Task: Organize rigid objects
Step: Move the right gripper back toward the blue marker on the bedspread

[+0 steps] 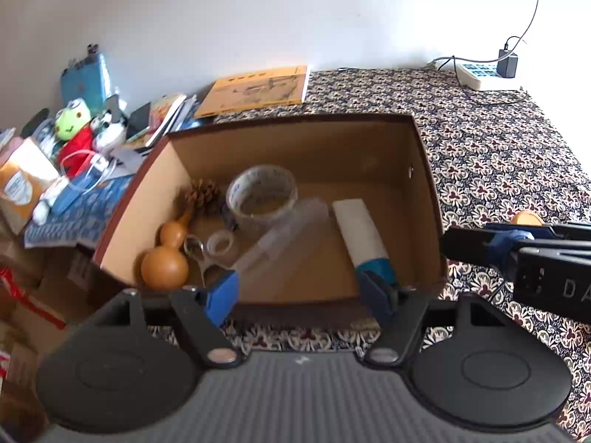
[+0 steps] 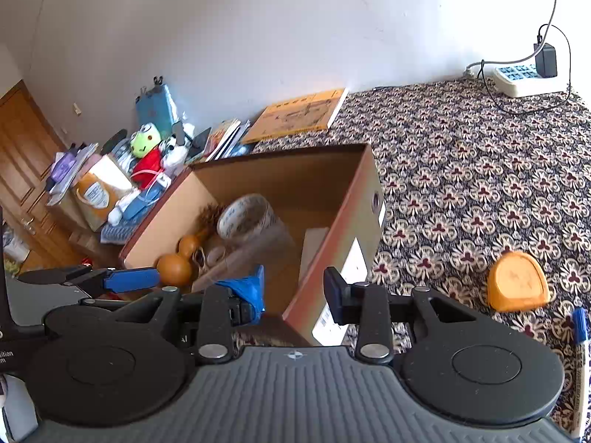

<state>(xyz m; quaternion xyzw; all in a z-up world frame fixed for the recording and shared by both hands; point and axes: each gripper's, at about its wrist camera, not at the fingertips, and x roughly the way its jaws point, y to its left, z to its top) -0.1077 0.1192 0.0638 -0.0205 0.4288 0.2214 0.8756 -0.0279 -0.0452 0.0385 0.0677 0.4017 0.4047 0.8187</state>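
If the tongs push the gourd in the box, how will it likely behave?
The gourd looks hard and smooth, so probably stiff and somewhat slippery. Its two round bulbs suggest it would roll or pivot. Lying against the box wall, it has little room.

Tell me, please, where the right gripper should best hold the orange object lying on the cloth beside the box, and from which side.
Probably from above, closing across the two straight sides of the orange object. It lies flat on the patterned cloth, apart from the cardboard box, rounded at the far end; only its edges offer a hold. The right gripper is open.
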